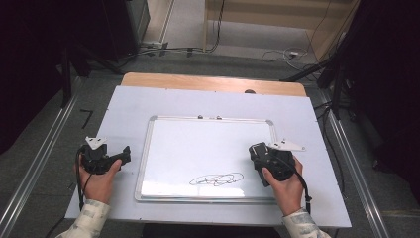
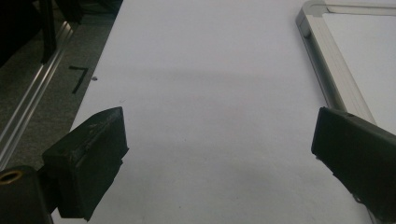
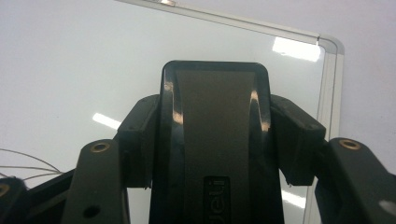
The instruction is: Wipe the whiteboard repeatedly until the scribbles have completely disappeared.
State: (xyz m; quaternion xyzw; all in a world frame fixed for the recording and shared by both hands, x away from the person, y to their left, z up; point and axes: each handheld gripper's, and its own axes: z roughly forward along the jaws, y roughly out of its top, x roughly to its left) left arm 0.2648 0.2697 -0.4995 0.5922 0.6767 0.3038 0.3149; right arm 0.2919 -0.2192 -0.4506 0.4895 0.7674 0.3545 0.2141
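Left claw (image 2: 219, 154) agape; right claw (image 3: 215, 140) clamped.

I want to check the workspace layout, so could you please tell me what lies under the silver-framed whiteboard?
The silver-framed whiteboard lies flat on a pale white sheet covering the wooden table. Whatever sits directly beneath the board is covered.

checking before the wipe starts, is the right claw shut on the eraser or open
Shut on it. In the right gripper view the right claw has both jaws pressed against the sides of the black eraser, held above the whiteboard.
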